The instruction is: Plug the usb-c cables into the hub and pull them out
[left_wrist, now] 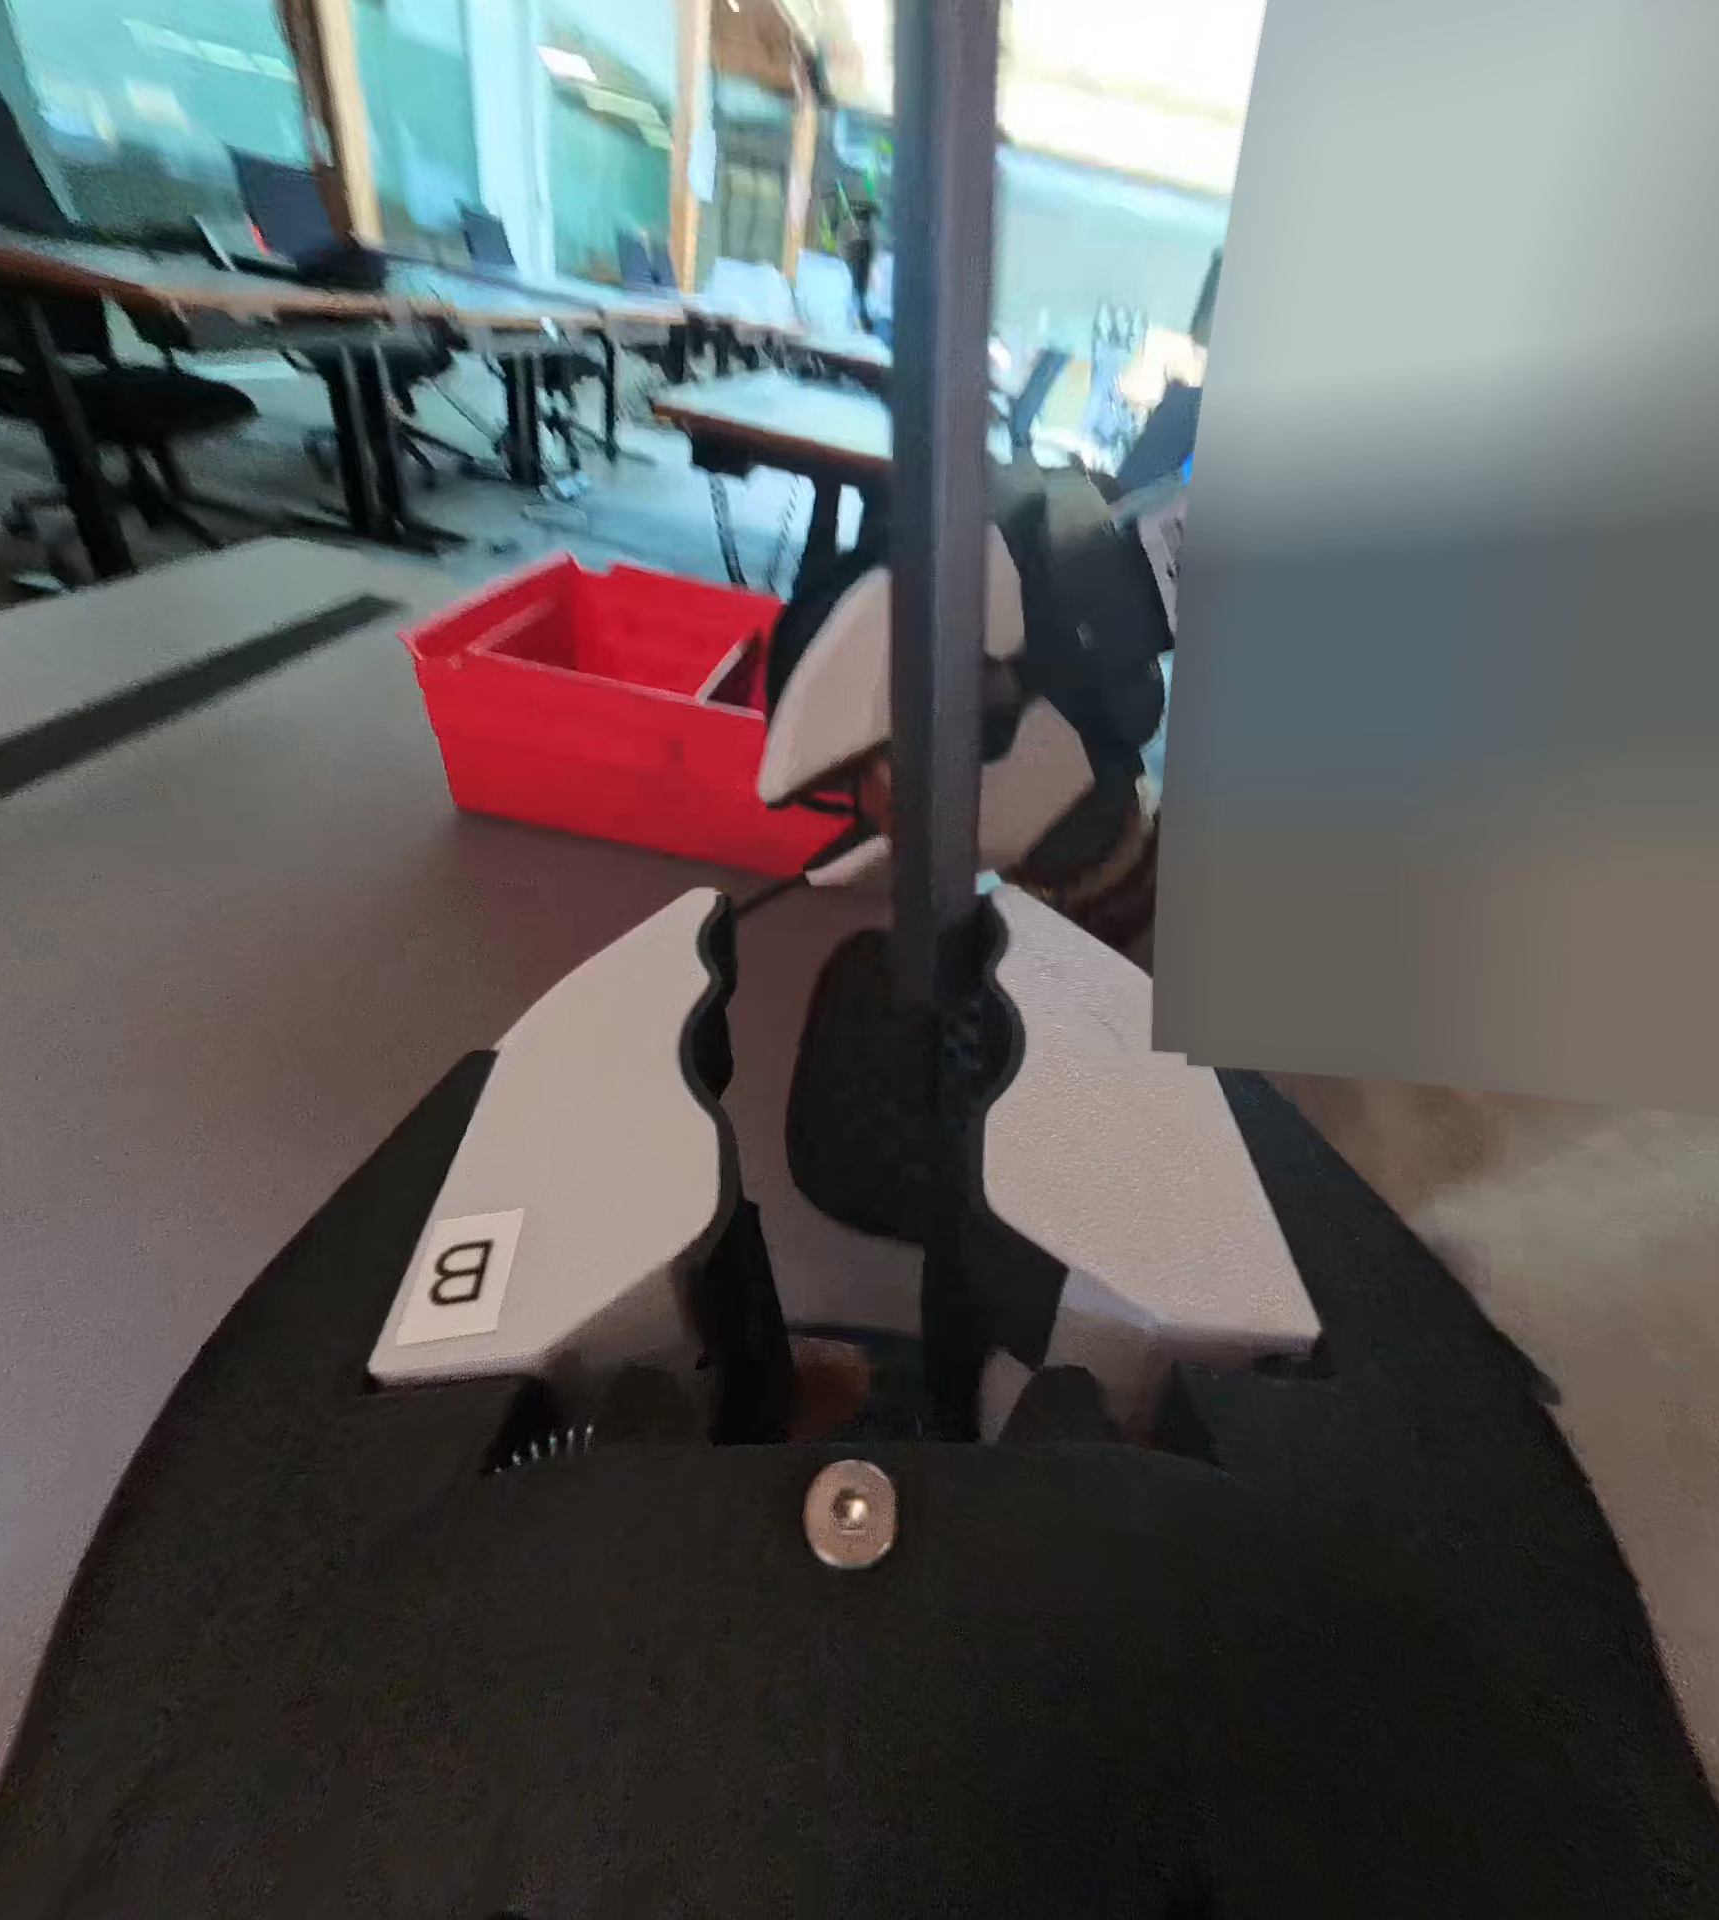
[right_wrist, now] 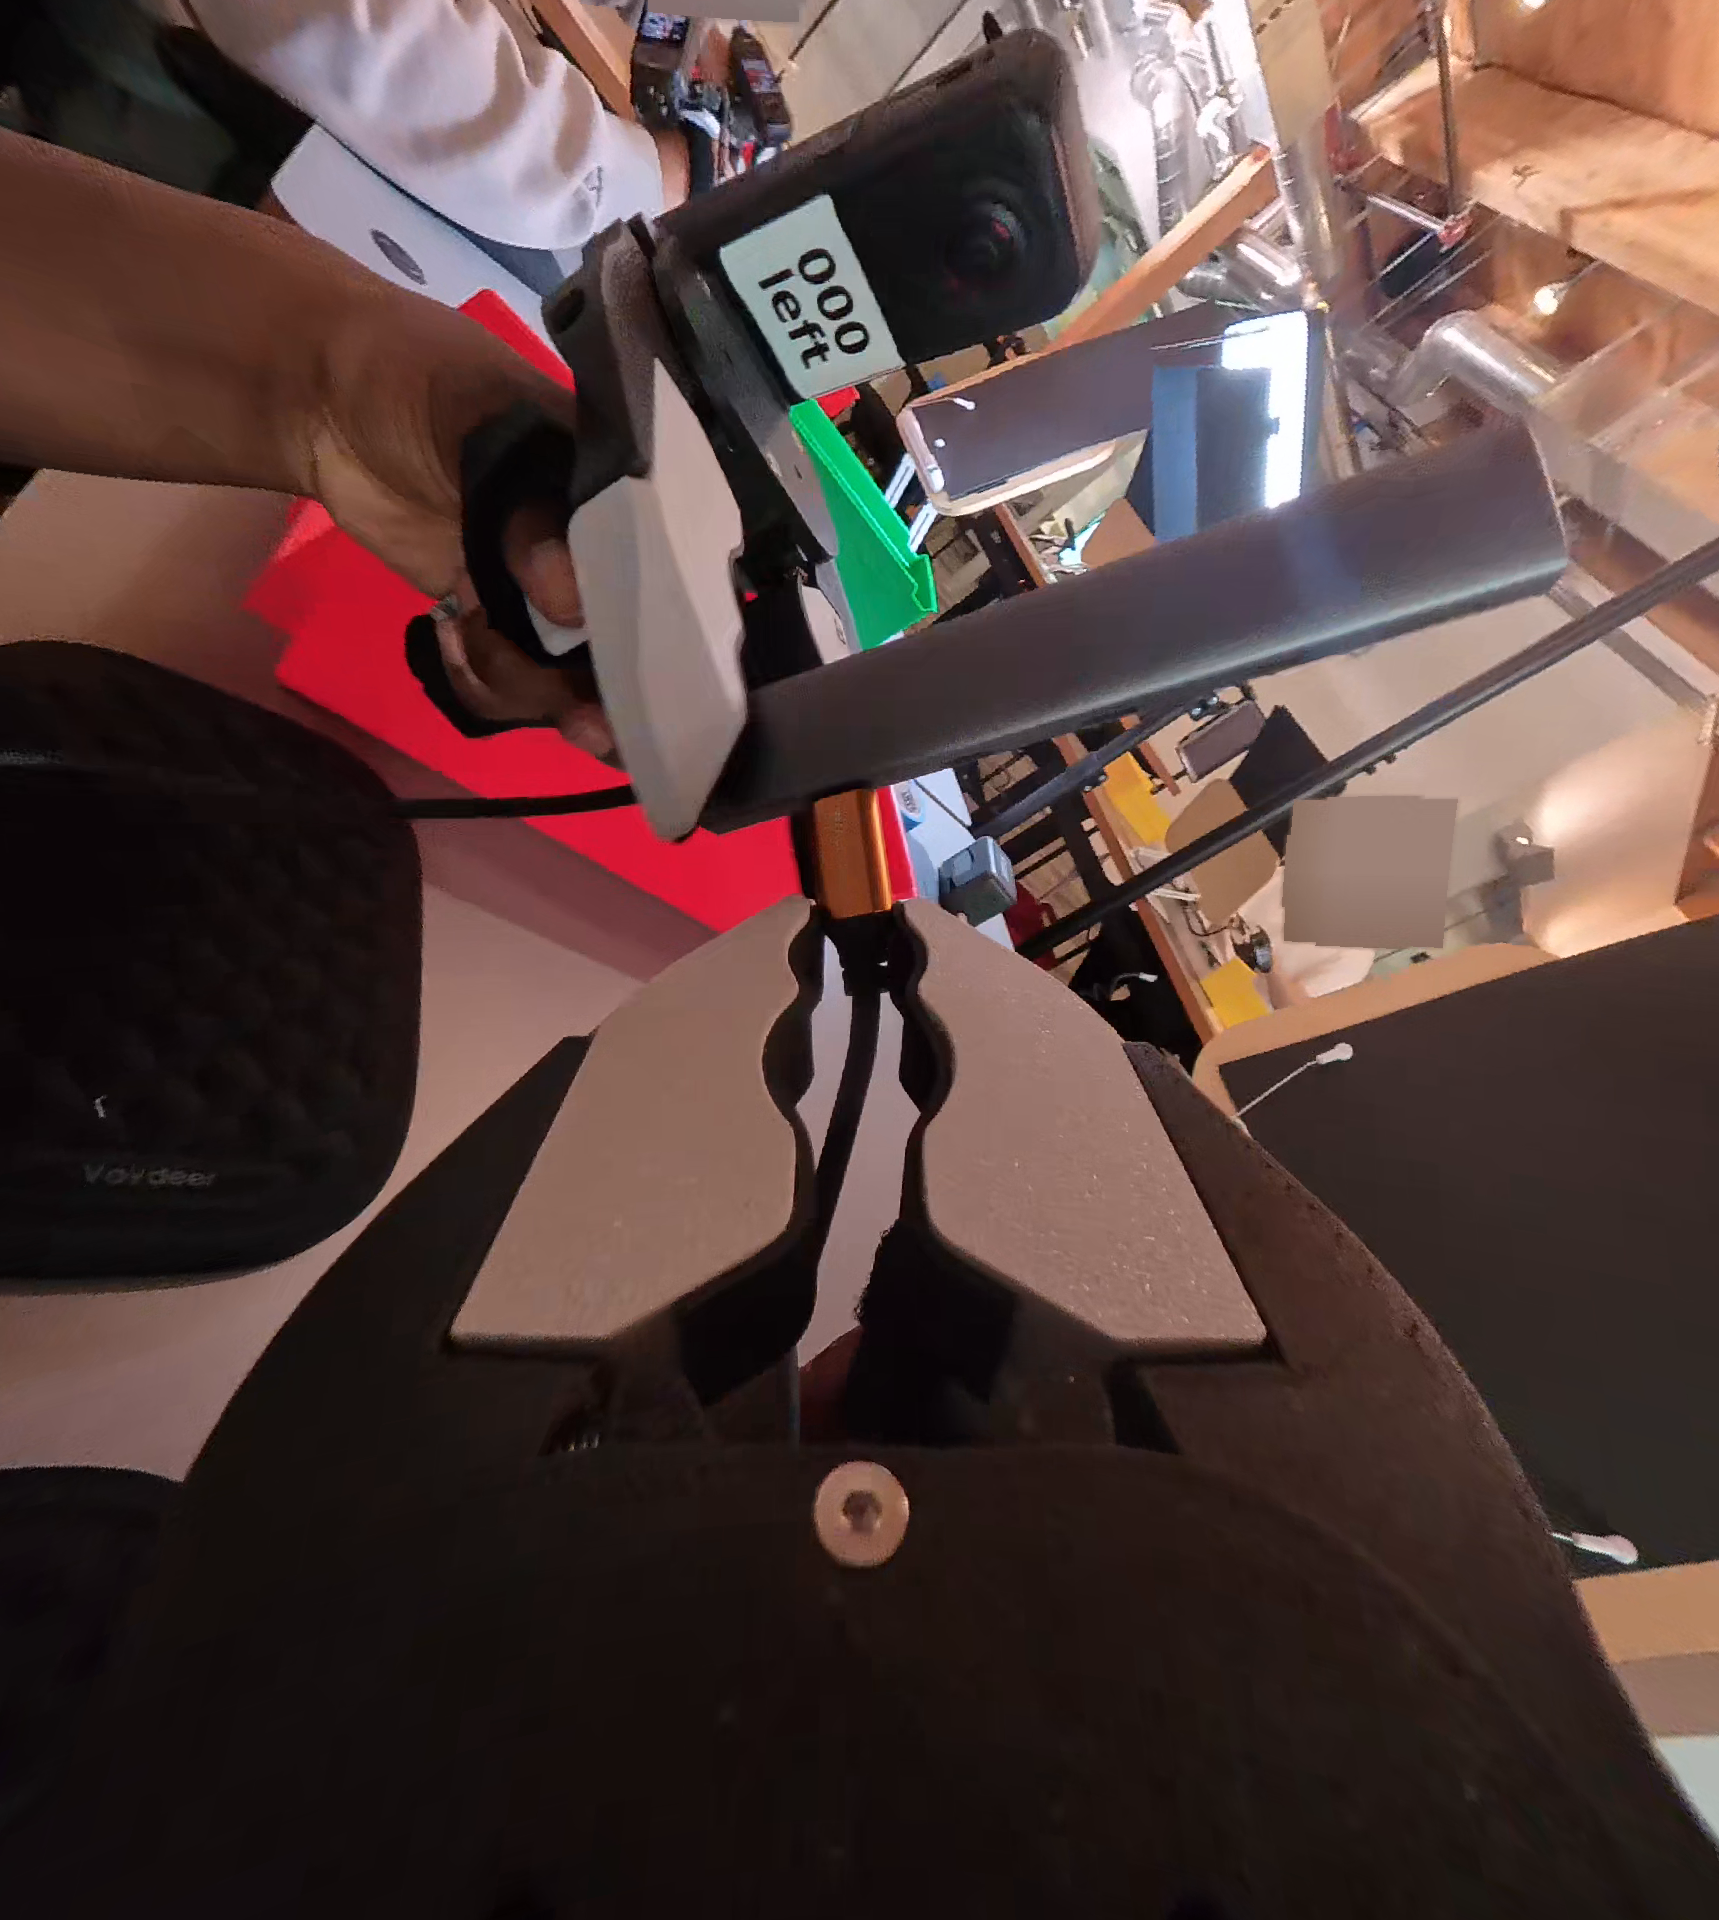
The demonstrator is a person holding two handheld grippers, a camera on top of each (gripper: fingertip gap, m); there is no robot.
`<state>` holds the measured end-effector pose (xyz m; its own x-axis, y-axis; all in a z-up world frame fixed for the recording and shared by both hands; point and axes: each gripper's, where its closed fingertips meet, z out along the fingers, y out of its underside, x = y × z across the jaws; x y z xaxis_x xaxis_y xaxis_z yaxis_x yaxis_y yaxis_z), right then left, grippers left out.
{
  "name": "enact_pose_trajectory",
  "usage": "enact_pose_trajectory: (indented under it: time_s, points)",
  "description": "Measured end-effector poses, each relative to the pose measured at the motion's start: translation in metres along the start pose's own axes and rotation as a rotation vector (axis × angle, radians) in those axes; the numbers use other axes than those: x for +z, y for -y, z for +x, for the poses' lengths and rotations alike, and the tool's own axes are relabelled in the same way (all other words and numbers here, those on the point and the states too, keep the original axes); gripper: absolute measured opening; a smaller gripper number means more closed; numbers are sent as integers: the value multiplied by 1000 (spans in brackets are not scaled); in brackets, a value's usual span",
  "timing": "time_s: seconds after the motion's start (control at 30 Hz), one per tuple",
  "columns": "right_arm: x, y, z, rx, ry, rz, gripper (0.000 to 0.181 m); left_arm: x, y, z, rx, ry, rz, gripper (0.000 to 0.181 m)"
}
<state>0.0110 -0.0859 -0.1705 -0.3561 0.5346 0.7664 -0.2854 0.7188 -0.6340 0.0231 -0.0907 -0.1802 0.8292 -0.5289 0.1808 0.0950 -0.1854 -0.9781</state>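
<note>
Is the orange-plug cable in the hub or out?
In, apparently: the orange plug butts against the hub edge, the right tool gripping behind it.

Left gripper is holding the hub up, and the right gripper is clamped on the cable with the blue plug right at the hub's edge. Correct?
Not quite: the plug is orange, not blue, as the right wrist view shows. The rest stands: the left gripper holds the hub up, and the right gripper is clamped on the cable just behind the plug at the hub's edge.
</note>
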Motion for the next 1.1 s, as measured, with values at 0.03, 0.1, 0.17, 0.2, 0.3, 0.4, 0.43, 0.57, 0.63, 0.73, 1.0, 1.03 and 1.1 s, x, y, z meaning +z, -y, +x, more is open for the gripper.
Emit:
enact_pose_trajectory:
  time_s: [0.03, 0.1, 0.17, 0.2, 0.3, 0.4, 0.43, 0.57, 0.63, 0.73, 1.0, 1.03, 1.1]
  points:
    - [0, -1, -2, 2, 8, -2, 11, 3, -5, 5, 24, -25, -33, 34]
    - [1, -4, -5, -10, 15, -12, 11, 8, -12, 10, 94, -26, -73, 12]
    - [1, -7, -5, -33, 3, -31, 11, 9, -14, 4, 146, 39, -89, 9]
    - [1, -7, -4, -48, -9, -38, 11, 9, -13, 4, 147, 53, -80, 8]
    - [1, -10, -1, -90, -49, -74, 10, 5, -1, 0, 127, 107, 32, 7]
    - [4, -14, 5, -98, -116, -110, 10, 4, 5, -7, 129, 201, 101, 7]
    - [5, -15, 5, -70, -130, -111, 10, 3, 8, -9, 138, 234, 126, 7]
    - [12, -20, 5, 89, -191, -95, 10, -1, 14, -18, 130, 324, 218, 7]
    - [16, -24, 4, 182, -225, -90, 7, -5, 16, -23, 107, 349, 279, 6]
    - [20, -27, -1, 303, -255, -78, 7, -7, 14, -26, 56, 343, 311, 6]
    - [16, -31, 7, 296, -219, -98, 7, -2, 12, -26, -22, 172, 271, 8]
    - [15, -32, 6, 280, -195, -108, 7, -3, 13, -24, -19, 141, 276, 10]
    - [12, -33, 4, 249, -135, -134, 7, -9, 16, -22, 18, 131, 288, 21]
